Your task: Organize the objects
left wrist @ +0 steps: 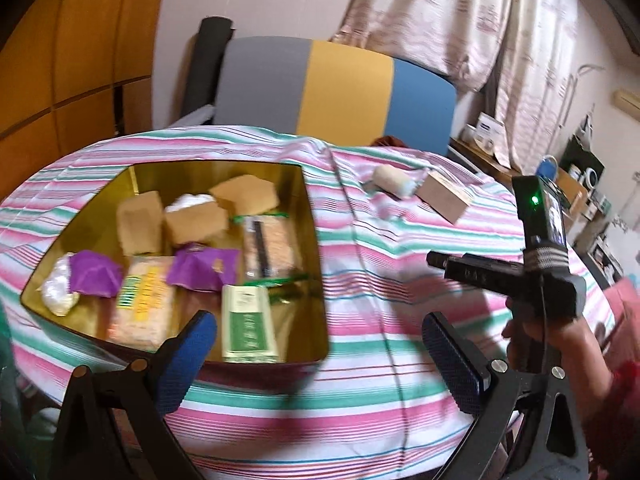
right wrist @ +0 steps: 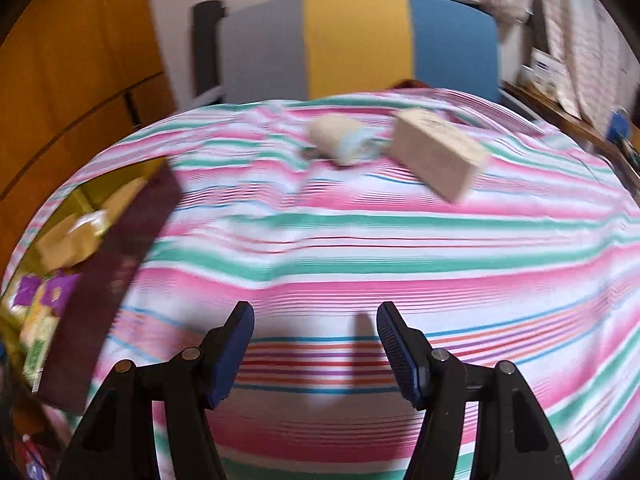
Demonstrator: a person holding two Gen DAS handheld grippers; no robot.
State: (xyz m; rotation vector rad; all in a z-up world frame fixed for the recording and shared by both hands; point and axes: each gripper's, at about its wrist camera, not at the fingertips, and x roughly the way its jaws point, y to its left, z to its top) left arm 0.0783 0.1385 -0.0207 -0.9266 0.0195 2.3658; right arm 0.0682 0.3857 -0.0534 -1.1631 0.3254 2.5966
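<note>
An open gold tin [left wrist: 313, 216] sits on the striped cloth. It holds tan cartons [left wrist: 140, 220], purple packets [left wrist: 96, 272], cracker packs [left wrist: 140, 308] and a green-and-white packet [left wrist: 248, 324]. My left gripper [left wrist: 320, 360] hovers open at the tin's near right corner, with nothing between its blue pads. A tan box [right wrist: 436, 152] and a beige roll with a pale blue end [right wrist: 344, 140] lie on the cloth at the far side. My right gripper [right wrist: 316, 344] is open over bare cloth, well short of them. The tin's dark outer wall [right wrist: 108, 280] is at its left.
A chair with a grey, yellow and blue back [left wrist: 332, 88] stands behind the table. In the left wrist view a hand [left wrist: 540, 328] holds the right gripper's black body [left wrist: 520, 276]. A cluttered shelf [left wrist: 576, 184] and curtains are on the right, wooden panels on the left.
</note>
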